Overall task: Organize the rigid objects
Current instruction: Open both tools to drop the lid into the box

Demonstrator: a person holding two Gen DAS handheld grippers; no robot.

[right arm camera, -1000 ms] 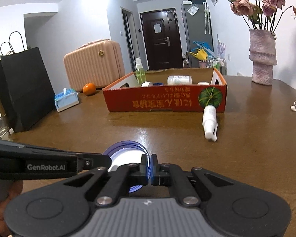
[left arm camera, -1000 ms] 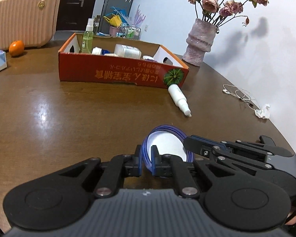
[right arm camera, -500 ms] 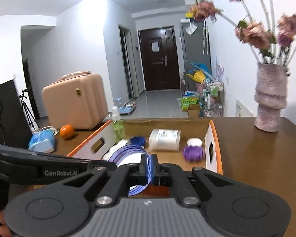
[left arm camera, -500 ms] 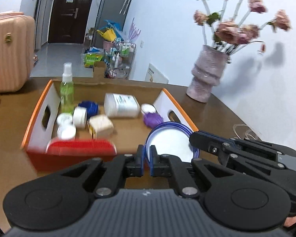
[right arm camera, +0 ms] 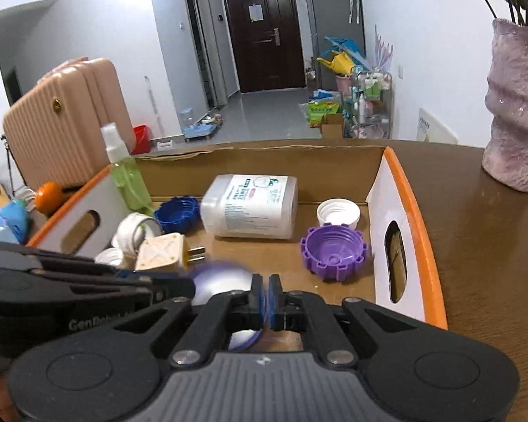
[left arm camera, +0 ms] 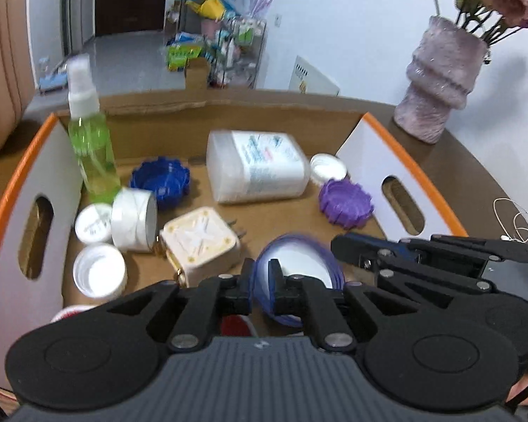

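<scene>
A round white lid with a blue rim (left arm camera: 299, 263) hangs low inside the orange cardboard box (left arm camera: 404, 147), near its front wall. My left gripper (left arm camera: 260, 281) pinches the lid's left rim and its jaws are opening slightly. In the right wrist view the lid (right arm camera: 218, 281) looks blurred. My right gripper (right arm camera: 265, 295) has the right rim between its pads, its jaws also starting to open. The right gripper (left arm camera: 338, 246) reaches in from the right in the left wrist view. The left gripper (right arm camera: 190, 286) comes in from the left in the right wrist view.
The box holds a green spray bottle (left arm camera: 91, 147), a lying white bottle (left arm camera: 257, 165), a purple cap (left arm camera: 345, 204), a blue cap (left arm camera: 160, 181), a cream plug adapter (left arm camera: 200, 242) and white caps. A vase (left arm camera: 440, 81) and earphone cable (left arm camera: 517, 218) lie right of it; a suitcase (right arm camera: 67, 116) and orange (right arm camera: 47, 191) left.
Both grippers carried the lid forward from the bare table, over the box's front wall, to a spot inside the box. The box contents now fill the views.
</scene>
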